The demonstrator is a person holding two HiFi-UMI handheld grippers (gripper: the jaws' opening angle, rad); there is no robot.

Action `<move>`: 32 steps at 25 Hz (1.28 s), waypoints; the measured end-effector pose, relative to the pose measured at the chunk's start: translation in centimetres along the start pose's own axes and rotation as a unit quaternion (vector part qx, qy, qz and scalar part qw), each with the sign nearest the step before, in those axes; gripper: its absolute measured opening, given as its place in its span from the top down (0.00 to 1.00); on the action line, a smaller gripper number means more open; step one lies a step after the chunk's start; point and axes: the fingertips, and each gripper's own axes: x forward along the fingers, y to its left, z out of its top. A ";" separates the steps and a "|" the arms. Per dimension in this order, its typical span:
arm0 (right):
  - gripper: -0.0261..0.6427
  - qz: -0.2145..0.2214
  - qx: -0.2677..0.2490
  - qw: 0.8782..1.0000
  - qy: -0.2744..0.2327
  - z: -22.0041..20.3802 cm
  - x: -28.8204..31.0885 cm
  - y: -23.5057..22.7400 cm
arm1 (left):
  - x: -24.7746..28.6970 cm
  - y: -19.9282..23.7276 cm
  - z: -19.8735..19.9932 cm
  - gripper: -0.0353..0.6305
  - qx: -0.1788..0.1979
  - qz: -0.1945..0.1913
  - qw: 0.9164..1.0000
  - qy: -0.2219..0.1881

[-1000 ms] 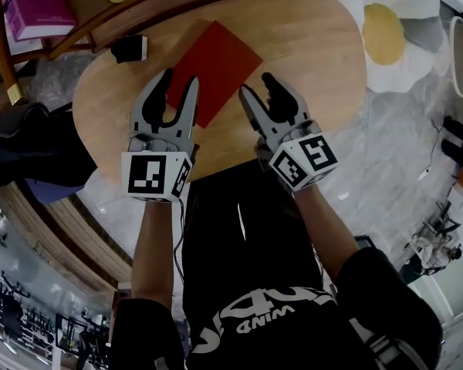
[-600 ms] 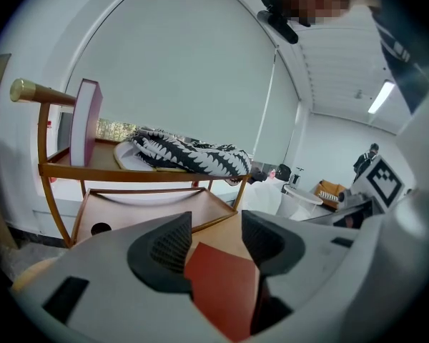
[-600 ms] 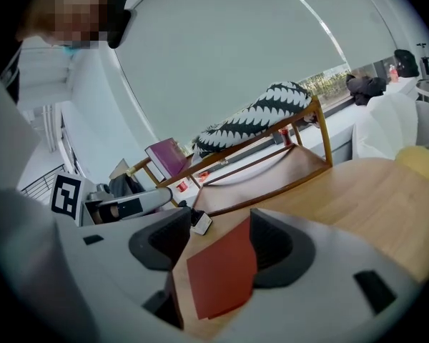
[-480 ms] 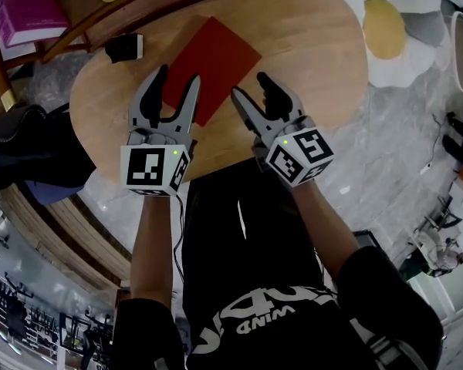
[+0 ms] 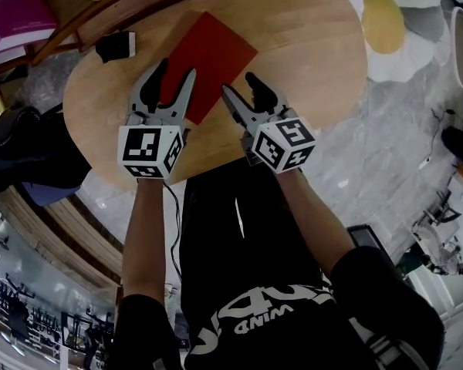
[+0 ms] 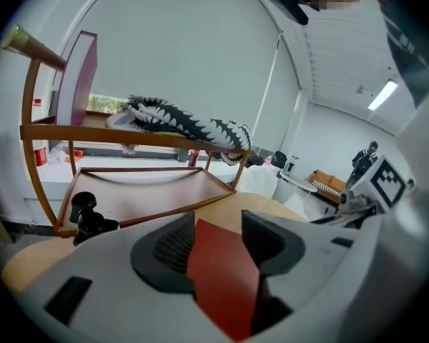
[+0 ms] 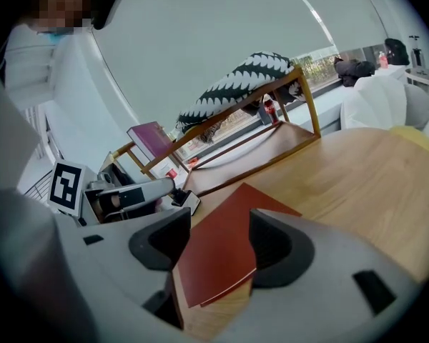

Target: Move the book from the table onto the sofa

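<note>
While poised at the flat book (image 5: 216,41) with left hand-held gripper (image 5: 175,69) and right hand-held gripper (image 5: 238,83) gaping empty, may skid it along tabletop (image 5: 309,45).

Book (image 5: 208,60) lies on table (image 5: 316,52); small device (image 5: 114,46) seemingly left of it.

Right claw (image 7: 219,227) spread wide; red book (image 7: 229,252) between its jaws, flat on wooden table (image 7: 365,184).
</note>
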 end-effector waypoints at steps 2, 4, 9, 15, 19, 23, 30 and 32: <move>0.60 -0.004 0.008 1.000 0.004 -0.6 0.5 -0.5 | 0.6 0.3 -0.9 0.64 0.001 -0.004 1.000 0.011; 0.60 -0.010 0.015 1.000 0.012 -1.4 0.9 -1.1 | 1.3 0.6 -2.0 0.64 0.003 -0.006 1.000 0.023; 0.60 -0.026 0.037 0.998 0.033 -3.6 1.7 -2.2 | 2.9 2.0 -4.6 0.63 0.010 0.001 0.998 0.058; 0.60 -0.035 0.063 0.996 0.062 -6.3 3.0 -3.3 | 4.9 3.8 -7.3 0.59 0.037 0.008 0.994 0.101; 0.60 -0.042 0.068 0.994 0.080 -7.7 3.7 -3.9 | 5.7 4.6 -8.6 0.58 0.044 0.007 0.991 0.128; 0.60 -0.051 0.076 0.991 0.098 -8.9 4.3 -4.5 | 6.8 4.9 -9.8 0.58 0.046 0.000 0.987 0.156; 0.60 -0.054 0.089 0.987 0.119 -10.4 4.9 -5.0 | 8.0 4.7 -11.0 0.58 0.061 -0.021 0.978 0.199; 0.60 -0.053 0.089 0.987 0.122 -10.5 5.0 -5.1 | 8.1 4.7 -11.1 0.58 0.059 -0.028 0.976 0.209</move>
